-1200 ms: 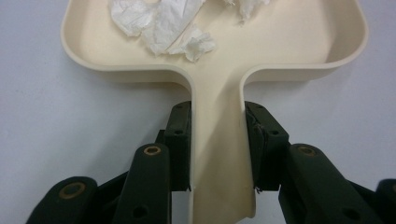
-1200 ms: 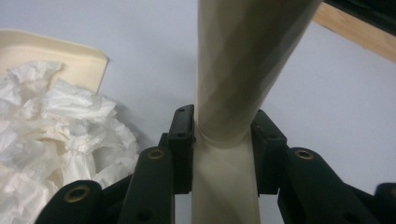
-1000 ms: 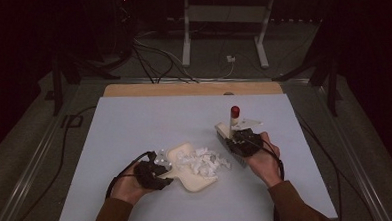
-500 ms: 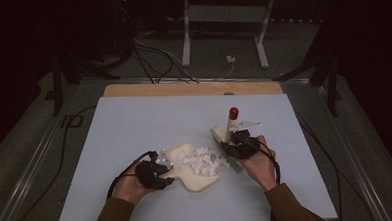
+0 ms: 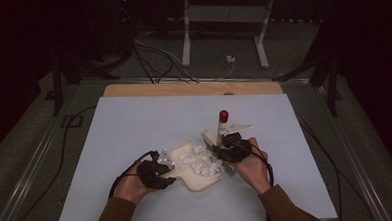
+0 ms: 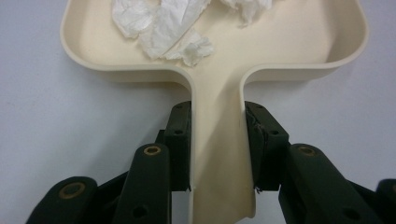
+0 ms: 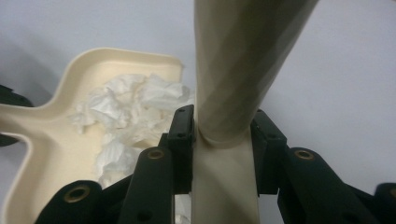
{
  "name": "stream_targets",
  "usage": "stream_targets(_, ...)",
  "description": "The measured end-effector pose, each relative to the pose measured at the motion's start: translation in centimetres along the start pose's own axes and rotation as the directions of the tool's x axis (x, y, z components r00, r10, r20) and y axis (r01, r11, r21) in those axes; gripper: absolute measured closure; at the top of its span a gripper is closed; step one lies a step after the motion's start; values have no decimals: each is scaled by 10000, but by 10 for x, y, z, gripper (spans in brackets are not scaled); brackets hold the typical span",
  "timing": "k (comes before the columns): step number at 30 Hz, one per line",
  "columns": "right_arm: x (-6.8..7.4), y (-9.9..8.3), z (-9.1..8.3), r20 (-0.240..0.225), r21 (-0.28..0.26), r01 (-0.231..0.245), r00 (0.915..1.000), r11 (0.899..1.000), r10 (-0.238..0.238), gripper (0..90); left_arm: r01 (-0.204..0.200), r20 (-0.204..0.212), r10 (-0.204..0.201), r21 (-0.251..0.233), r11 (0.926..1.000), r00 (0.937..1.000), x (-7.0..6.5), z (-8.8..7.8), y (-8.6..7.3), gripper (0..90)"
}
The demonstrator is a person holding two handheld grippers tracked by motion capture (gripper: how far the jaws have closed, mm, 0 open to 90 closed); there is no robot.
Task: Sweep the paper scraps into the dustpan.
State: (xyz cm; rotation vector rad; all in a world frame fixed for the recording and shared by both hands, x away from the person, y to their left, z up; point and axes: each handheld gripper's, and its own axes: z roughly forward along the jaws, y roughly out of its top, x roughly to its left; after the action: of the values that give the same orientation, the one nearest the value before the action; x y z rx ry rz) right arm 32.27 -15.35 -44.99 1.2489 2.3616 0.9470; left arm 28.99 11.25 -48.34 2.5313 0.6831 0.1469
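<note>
A cream dustpan lies on the white table, with crumpled white paper heaped in it. My left gripper is shut on the pan's handle, one jaw on each side, and paper lies in the pan ahead. My right gripper is shut on the cream handle of a brush with a red tip. The handle stands tilted at the pan's right edge. The right gripper view looks down on the pan and paper to its left.
A little paper lies on the table by the pan's left rim. A wooden strip runs along the table's far edge. Cables and a white metal stand are on the floor behind.
My right gripper has carried the brush a little to the left, closer to the dustpan. The paper now sits more inside the pan. The left gripper has held still.
</note>
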Motion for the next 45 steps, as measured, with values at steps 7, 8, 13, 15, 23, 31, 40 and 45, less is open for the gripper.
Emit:
stream_targets(7,12,4,3,-203,25,198,9996,9998,-197,670,17,10,-17,-26,10000,10000,0,0,-1,664)
stream_targets(8,14,4,4,-226,31,201,9995,9998,-200,671,22,3,-22,-42,10000,10000,0,0,-1,664)
stream_targets(13,20,6,4,-408,32,379,9985,9993,-378,671,15,15,-15,-52,10000,10000,-1,1,-1,664)
stream_targets(15,23,6,4,-463,42,441,9980,9990,-438,671,27,6,-27,-69,10000,10000,-1,1,-1,664)
stream_targets(23,30,8,2,-641,-2,581,9963,9983,-580,671,136,14,-136,-242,9996,9999,-2,3,-4,664)
stream_targets(31,37,9,1,-838,-17,758,9936,9971,-757,670,132,-16,-132,-401,9991,9999,-3,4,-6,664)
stream_targets(40,40,9,1,-987,42,816,9918,9967,-808,671,144,-41,-147,-530,9985,9999,-4,6,-8,665)
stream_targets(45,42,9,1,-1022,42,854,9912,9963,-846,671,126,-75,-131,-621,9980,9999,-5,6,-7,665)
